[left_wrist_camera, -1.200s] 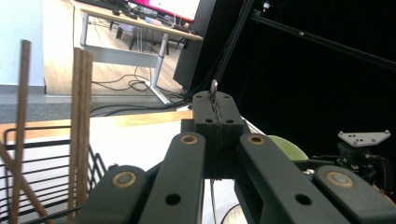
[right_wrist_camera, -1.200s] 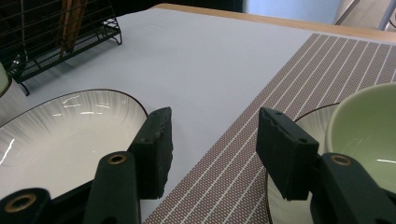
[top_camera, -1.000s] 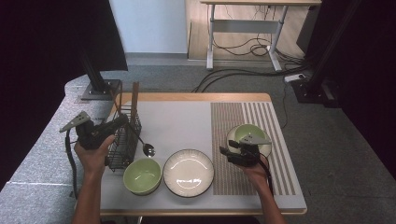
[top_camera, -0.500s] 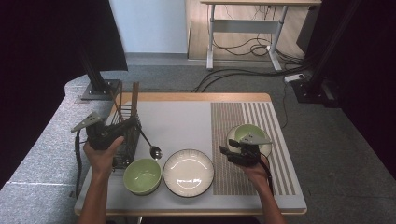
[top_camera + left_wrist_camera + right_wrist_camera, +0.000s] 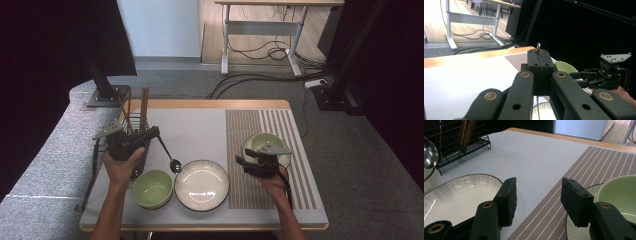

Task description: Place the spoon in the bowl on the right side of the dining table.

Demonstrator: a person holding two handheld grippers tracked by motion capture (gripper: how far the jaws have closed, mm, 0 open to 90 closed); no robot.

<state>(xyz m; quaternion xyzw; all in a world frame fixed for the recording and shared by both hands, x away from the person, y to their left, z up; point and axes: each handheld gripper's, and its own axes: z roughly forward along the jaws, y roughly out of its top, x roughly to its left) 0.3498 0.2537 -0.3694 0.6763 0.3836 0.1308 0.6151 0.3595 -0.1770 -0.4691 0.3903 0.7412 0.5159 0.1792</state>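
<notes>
My left gripper is shut on the handle of a metal spoon, which hangs with its bowl down between a green bowl and a white plate. In the left gripper view the handle tip pokes up between the closed jaws of the left gripper. The spoon's bowl hangs at the left edge of the right gripper view. My right gripper is open and holds nothing, low over the striped mat's left edge; the same right gripper points between the white plate and a second green bowl.
A black wire rack with chopsticks stands at the table's left, just behind my left hand. The second green bowl sits on a small plate on the striped mat. A pale mat covers the middle of the table.
My left gripper has carried the spoon rightward, away from the rack toward the white plate. The right gripper has stayed put.
</notes>
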